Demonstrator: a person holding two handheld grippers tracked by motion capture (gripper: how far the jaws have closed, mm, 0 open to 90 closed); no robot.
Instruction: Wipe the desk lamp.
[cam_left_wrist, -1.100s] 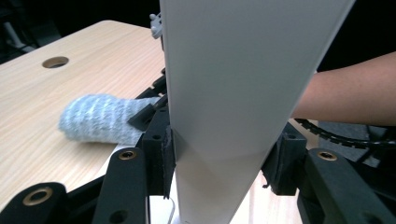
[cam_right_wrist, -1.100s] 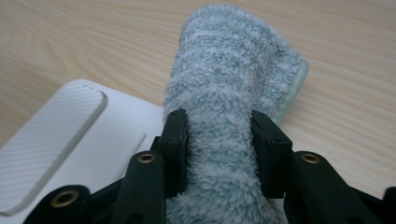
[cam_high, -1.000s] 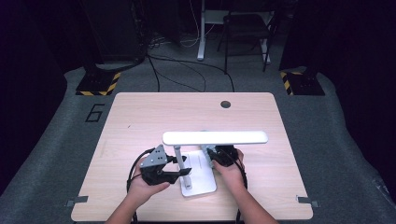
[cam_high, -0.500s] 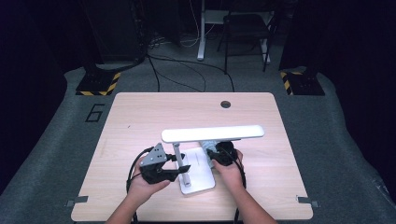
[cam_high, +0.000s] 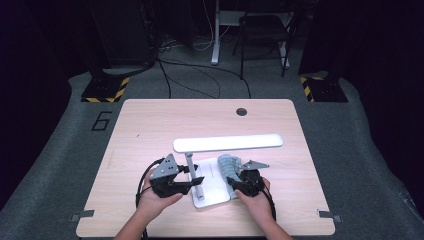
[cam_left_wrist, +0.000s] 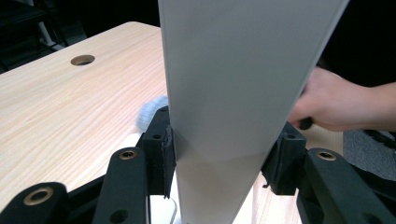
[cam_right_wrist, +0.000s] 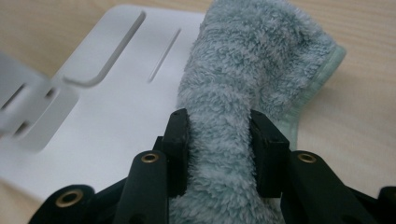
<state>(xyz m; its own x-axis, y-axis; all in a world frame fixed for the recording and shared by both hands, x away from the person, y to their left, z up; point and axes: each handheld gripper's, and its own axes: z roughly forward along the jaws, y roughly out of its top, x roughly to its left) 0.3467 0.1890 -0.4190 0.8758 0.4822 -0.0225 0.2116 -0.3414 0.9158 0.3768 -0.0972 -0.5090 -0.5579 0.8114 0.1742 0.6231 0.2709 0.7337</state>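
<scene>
Fluffy grey-green cloth (cam_right_wrist: 243, 88) on smooth, flat white lamp base (cam_right_wrist: 116, 107)

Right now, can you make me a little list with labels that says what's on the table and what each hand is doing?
Table: wooden table with a round hole near the far edge
Lamp: white desk lamp, upright post on a flat base
Cloth: fluffy grey-blue cloth, lying partly on the base
Left hand-held gripper: clamped on the lamp's post
Right hand-held gripper: jaws just closing, pinching the cloth
Work in hand: looks like wiping the lamp's base
</scene>
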